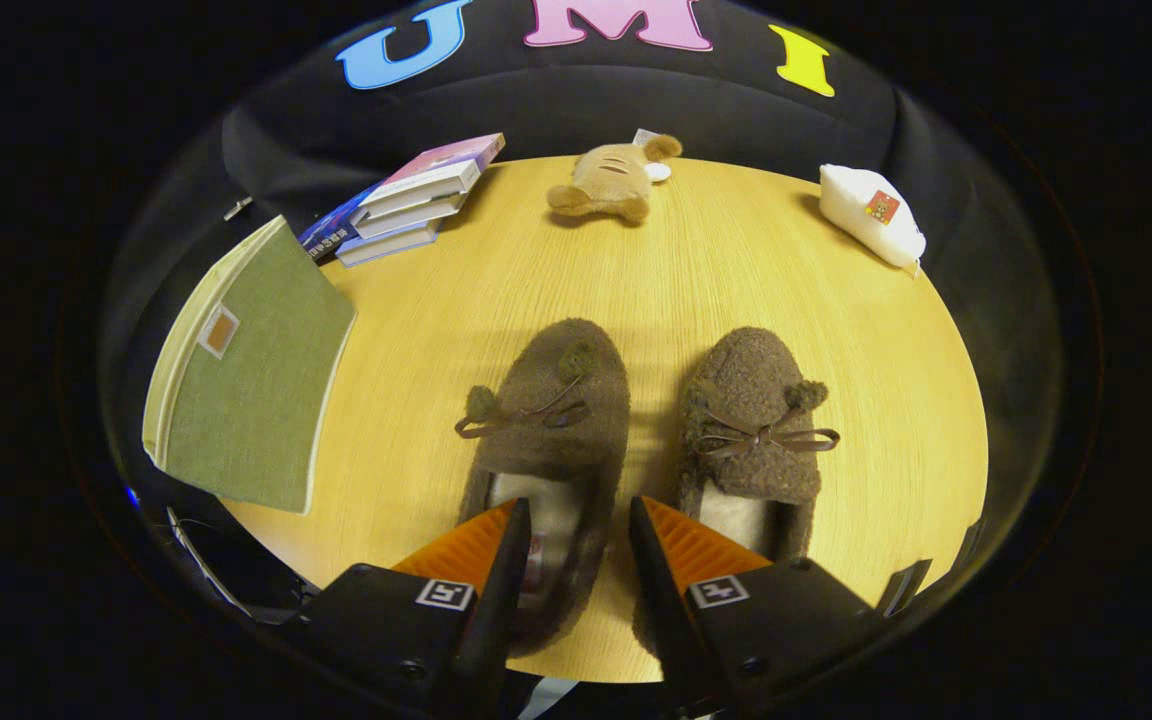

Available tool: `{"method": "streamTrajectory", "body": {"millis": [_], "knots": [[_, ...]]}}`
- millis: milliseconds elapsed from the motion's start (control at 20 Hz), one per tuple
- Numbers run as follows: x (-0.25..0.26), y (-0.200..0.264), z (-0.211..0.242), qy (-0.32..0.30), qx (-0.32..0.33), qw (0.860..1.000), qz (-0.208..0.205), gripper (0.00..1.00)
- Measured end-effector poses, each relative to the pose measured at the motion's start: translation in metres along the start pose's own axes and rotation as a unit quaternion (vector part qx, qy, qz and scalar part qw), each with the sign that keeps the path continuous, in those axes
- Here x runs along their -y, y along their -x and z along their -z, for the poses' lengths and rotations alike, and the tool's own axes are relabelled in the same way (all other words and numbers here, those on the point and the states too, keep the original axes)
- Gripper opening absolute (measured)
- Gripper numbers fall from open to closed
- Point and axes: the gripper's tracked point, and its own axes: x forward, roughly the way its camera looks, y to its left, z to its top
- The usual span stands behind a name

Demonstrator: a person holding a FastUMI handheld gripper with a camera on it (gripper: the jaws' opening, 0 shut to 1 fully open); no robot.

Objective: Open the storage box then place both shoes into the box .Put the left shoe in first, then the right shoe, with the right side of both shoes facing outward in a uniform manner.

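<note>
Two fuzzy brown shoes [636, 430] — bow-laced, side by side — gripper [576, 520] parted, empty

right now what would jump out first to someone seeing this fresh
Two fuzzy brown shoes side by side on the wooden table: the left shoe and right shoe, toes pointing away. The gripper hangs open over their heels, holding nothing. Off to the left lies the green box, lid closed, with books beyond it.

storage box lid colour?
Olive green fabric, cream edging, on the storage box; gripper view.
</note>
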Motion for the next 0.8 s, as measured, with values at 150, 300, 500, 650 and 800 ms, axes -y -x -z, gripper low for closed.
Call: {"method": "streamTrajectory", "body": {"millis": [150, 300, 500, 650, 800], "knots": [[0.011, -0.013, 0.006, 0.009, -0.019, 0.999, 0.029, 0.35], [0.009, -0.014, 0.007, -0.007, -0.026, 0.999, 0.032, 0.09], [0.004, 0.000, -0.003, -0.042, -0.015, 0.999, 0.018, 0.05], [0.004, 0.012, -0.007, -0.043, -0.008, 0.999, 0.019, 0.05], [-0.001, 0.026, -0.014, -0.055, 0.002, 0.998, 0.010, 0.05]]}}
